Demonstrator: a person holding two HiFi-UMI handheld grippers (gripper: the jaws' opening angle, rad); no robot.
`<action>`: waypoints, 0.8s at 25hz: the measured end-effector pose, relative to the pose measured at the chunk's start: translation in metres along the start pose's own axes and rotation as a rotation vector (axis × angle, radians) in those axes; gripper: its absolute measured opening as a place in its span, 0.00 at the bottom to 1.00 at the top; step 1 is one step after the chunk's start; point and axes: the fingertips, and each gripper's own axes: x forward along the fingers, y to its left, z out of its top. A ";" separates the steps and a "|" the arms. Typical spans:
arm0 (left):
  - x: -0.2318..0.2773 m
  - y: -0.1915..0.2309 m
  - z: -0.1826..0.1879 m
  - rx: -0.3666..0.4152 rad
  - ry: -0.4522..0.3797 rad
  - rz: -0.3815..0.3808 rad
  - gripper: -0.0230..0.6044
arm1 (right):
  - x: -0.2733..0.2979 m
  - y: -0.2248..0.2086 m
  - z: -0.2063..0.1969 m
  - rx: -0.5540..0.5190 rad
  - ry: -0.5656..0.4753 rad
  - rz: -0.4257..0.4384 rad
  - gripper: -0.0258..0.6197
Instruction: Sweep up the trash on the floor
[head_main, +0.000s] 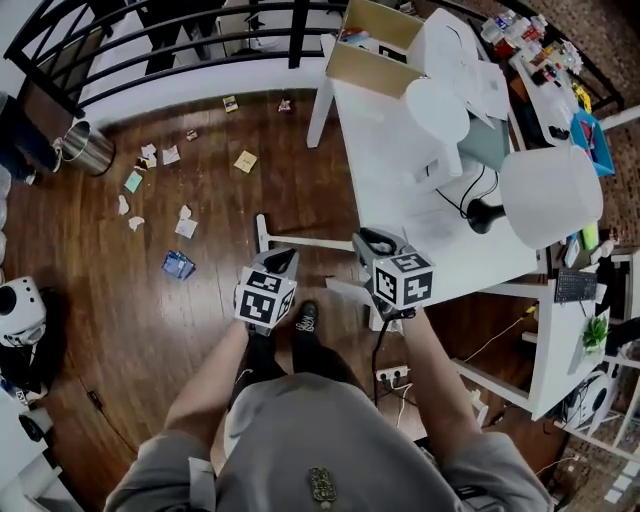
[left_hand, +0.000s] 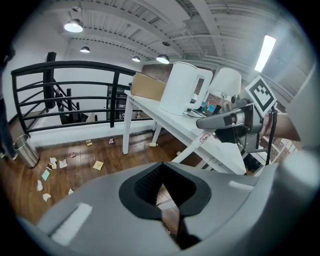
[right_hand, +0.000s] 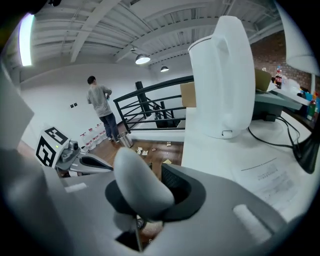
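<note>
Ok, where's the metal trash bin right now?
In the head view the metal trash bin stands on the wooden floor at upper left, beside the black railing, just left of the scattered paper scraps.

No text can be read; print on the paper sheet (right_hand: 267, 176) is too small.
</note>
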 end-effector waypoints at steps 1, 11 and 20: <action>0.001 0.001 -0.003 -0.003 0.006 0.001 0.05 | 0.000 0.003 0.003 -0.004 -0.004 0.003 0.13; -0.020 0.030 -0.023 -0.052 0.006 0.044 0.05 | 0.008 0.052 0.047 -0.043 -0.088 0.081 0.13; -0.040 0.050 -0.038 -0.099 -0.014 0.069 0.05 | 0.014 0.096 0.071 -0.127 -0.091 0.112 0.13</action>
